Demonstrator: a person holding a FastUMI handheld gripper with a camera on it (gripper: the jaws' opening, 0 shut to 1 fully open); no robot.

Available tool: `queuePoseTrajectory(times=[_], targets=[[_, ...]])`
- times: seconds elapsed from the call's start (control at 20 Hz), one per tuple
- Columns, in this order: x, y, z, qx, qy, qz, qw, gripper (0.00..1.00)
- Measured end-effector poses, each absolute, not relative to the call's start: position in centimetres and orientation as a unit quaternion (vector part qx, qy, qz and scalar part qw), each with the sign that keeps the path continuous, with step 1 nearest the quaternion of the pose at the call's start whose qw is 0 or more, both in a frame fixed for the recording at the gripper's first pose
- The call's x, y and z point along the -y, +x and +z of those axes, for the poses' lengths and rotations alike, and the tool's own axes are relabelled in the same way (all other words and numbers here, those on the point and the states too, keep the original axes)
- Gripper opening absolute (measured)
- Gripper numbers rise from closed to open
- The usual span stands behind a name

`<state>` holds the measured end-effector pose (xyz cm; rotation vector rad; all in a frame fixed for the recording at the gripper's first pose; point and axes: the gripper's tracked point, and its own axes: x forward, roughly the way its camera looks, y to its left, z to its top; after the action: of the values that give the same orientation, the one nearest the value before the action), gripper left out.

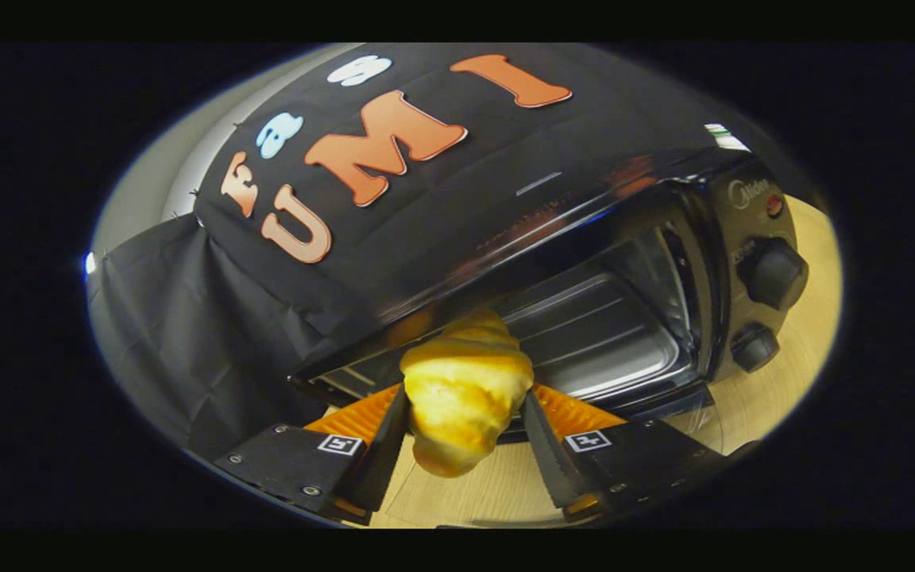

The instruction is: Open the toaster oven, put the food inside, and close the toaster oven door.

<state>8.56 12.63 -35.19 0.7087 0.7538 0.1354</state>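
Note:
A golden croissant (464, 389) sits between my two fingers, and my gripper (465, 401) is shut on it, both pads pressing its sides. Just beyond the croissant stands the black toaster oven (584, 238), seen tilted. Its door is down and the cavity is open, with a metal tray (592, 334) visible inside. The tip of the croissant reaches the front of the open cavity. Two black knobs (773, 272) and a small red lamp sit on the oven's control panel, to the right of the opening.
The oven stands on a light wooden tabletop (791, 373) that shows to its right and under my fingers. Black cloth of the booth wall (187, 318) hangs behind and to the left of the oven.

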Motion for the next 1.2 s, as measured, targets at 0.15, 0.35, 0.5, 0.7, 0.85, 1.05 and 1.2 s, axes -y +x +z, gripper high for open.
queuePoseTrajectory(times=[0.15, 0.35, 0.5, 0.7, 0.85, 1.05, 1.2], targets=[[-12.4, 9.9, -35.8, -0.363, 0.325, 0.053, 0.872, 0.77], [-12.0, 11.3, -36.7, -0.362, 0.295, 0.038, 0.883, 0.77], [-11.6, 12.3, -36.8, -0.355, 0.262, 0.029, 0.897, 0.77], [-10.8, 12.5, -37.2, -0.342, 0.191, 0.014, 0.92, 0.8], [-10.5, 12.7, -36.6, -0.326, 0.172, 0.014, 0.929, 0.87], [-10.1, 12.4, -34.8, -0.311, 0.157, 0.024, 0.937, 0.9], [-9.4, 9.8, -33.5, -0.312, 0.135, 0.029, 0.94, 0.92]])
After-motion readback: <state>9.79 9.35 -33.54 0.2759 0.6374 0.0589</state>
